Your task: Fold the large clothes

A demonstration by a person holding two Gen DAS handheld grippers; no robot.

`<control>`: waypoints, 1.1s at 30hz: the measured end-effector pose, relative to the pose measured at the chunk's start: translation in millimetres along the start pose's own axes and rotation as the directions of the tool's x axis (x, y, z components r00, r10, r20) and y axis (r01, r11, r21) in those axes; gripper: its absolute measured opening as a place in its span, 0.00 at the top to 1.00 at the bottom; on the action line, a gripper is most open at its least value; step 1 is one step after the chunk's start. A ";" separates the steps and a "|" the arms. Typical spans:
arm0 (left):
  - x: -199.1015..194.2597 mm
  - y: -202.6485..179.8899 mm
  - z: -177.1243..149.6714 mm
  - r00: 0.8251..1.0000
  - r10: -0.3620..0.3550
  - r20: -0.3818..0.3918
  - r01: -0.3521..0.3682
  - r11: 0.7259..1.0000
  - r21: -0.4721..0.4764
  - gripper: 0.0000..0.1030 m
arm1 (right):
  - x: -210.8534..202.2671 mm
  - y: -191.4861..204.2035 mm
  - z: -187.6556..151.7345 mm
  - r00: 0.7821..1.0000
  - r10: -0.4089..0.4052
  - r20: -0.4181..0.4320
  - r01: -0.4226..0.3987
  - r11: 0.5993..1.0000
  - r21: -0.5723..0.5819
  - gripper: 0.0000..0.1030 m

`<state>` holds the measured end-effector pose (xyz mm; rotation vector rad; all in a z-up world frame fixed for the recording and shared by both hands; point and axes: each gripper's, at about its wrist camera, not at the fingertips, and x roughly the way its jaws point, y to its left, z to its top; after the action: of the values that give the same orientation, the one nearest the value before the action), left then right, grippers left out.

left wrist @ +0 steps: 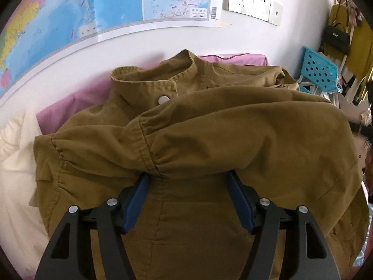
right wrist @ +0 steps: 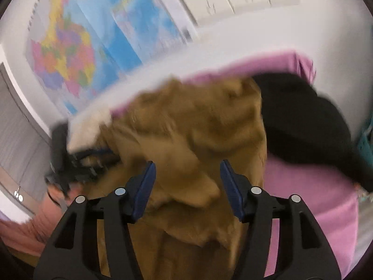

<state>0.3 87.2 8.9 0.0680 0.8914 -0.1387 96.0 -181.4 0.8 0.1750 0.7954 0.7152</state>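
A tan jacket (left wrist: 233, 128) lies front up on the pink sheet (left wrist: 77, 102), its stand collar (left wrist: 163, 74) and a silver snap (left wrist: 164, 99) toward the wall. One sleeve (left wrist: 268, 121) is folded across the chest. My left gripper (left wrist: 188, 174) hovers over the jacket front with its blue pads wide apart; the sleeve's edge drapes over its fingertips. In the blurred right wrist view, my right gripper (right wrist: 187, 163) is open above the crumpled jacket (right wrist: 186, 121), with nothing pinched. The left gripper (right wrist: 79, 161) shows there at the jacket's left edge.
A black garment (right wrist: 303, 121) lies on the pink sheet (right wrist: 314, 205) right of the jacket. White bedding (left wrist: 14, 154) sits at the left. A map (left wrist: 70, 11) and sockets (left wrist: 251, 4) hang on the wall. A blue basket (left wrist: 317, 70) stands at the far right.
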 end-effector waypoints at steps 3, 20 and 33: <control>4.7 -2.1 2.4 1.000 0.025 -0.012 -0.025 1.000 0.003 0.35 | 14.6 0.2 -5.8 1.000 -0.011 -0.018 0.010 0.999 -0.032 0.27; -3.3 8.5 -2.6 0.992 0.129 0.009 -0.129 0.992 -0.010 0.32 | -14.1 15.9 30.7 0.958 -0.285 -0.011 0.275 0.933 -0.230 0.48; 4.4 42.9 -22.2 0.975 0.221 -0.005 -0.221 0.973 -0.062 0.26 | 56.6 30.5 17.2 0.935 -0.350 -0.062 0.304 0.877 -0.372 0.43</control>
<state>-7.7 131.9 -8.3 0.1085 0.8797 0.0965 119.5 -119.9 -8.4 -0.3346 0.7779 0.5388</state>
